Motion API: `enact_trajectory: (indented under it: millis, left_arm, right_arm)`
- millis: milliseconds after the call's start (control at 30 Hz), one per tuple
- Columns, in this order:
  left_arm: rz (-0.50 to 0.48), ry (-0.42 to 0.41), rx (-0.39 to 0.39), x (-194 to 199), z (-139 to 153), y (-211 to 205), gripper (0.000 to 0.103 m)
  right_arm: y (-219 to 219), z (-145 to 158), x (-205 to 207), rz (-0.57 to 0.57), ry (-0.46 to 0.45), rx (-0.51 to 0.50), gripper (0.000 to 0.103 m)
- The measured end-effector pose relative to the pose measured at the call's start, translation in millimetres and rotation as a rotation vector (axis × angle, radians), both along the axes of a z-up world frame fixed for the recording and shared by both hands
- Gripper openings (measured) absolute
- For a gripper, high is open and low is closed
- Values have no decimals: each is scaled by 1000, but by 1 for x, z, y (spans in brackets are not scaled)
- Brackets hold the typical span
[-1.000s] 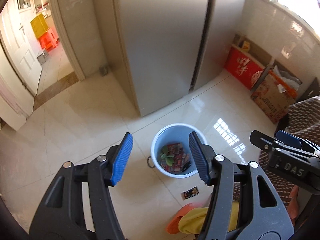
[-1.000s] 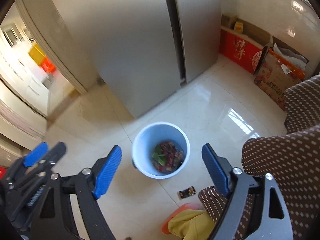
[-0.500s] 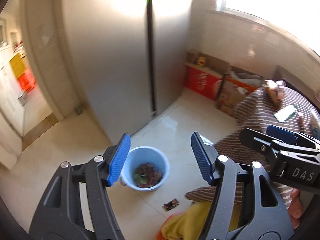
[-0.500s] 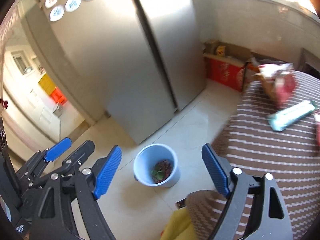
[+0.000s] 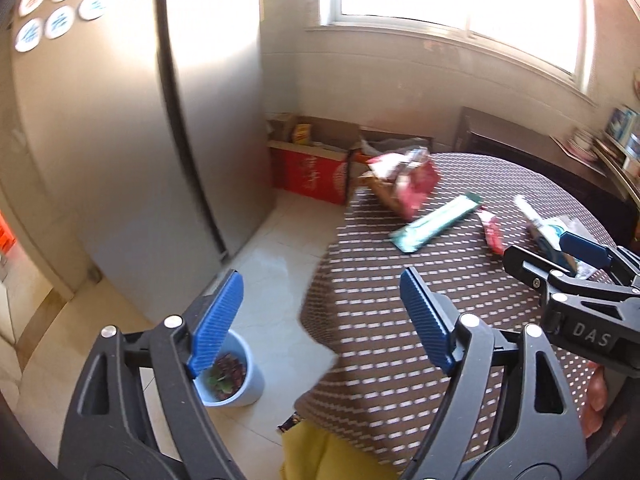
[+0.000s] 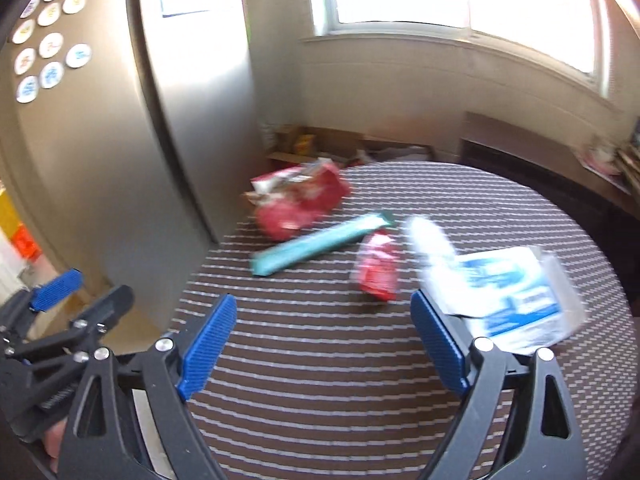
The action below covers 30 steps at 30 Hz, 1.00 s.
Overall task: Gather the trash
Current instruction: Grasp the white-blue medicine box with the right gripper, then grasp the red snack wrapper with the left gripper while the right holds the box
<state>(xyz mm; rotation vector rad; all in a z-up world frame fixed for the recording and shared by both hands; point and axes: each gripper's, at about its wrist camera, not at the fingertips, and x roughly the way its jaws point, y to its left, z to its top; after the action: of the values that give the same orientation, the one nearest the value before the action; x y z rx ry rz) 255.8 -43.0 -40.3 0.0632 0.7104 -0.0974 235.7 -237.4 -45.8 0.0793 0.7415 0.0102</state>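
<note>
Trash lies on a round table with a brown striped cloth (image 6: 320, 360): a crumpled red snack bag (image 6: 300, 200), a long teal wrapper (image 6: 320, 246), a small red packet (image 6: 378, 268) and a white and blue plastic pack (image 6: 512, 300). A pale blue bin (image 5: 236, 380) with trash in it stands on the floor left of the table. My left gripper (image 5: 320, 320) hangs above the table's left edge, its jaws opening with nothing between them. My right gripper (image 6: 320, 344) is over the table, near side of the wrappers, its jaws also opening and empty.
A tall steel fridge (image 5: 120, 140) stands at the left, with round magnets (image 6: 48, 40) on it. Cardboard boxes (image 5: 316, 160) sit against the wall under a bright window. A small wrapper (image 5: 289, 424) lies on the tiled floor beside a yellow cloth (image 5: 316, 456).
Both grippers rose and swung right, from above the bin to over the table. The wrappers on the table came into view. Both pairs of jaws stand wider.
</note>
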Motion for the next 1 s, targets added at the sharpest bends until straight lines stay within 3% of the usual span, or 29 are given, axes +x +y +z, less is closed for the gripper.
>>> enact_trajectory:
  millis: [133,267,433,500,533,633,833,1000]
  left_arm:
    - [-51,25,9,6,-6,-31,81]
    - [-79,51,25,14,-15,-49,81]
    - [-123,113,23,33,-29,-69,83]
    - [-145,137,15,41,-33,-78,83]
    - [-149,144,13,45,-34,-82,83]
    - [-182,151,-3,58,-35,-100,83]
    - [-237,222,-18,88,-45,-143,83]
    - [-281,199,-5,104,-50,-169,82]
  right_arm:
    - [-38,-17,-4,-98,26,-80,87]
    - [-60,-40,2,-193,117,-194,87]
    - [-76,-65,19,-196,162,-227,85]
    - [-83,-64,25,-172,152,-147,44]
    - [-87,-65,28,-175,154,-129,15]
    - [-100,-61,29,-174,122,-95,9]
    - [-129,-34,3,-231,15,3,6]
    - [-153,-13,-16,-288,-39,23,4]
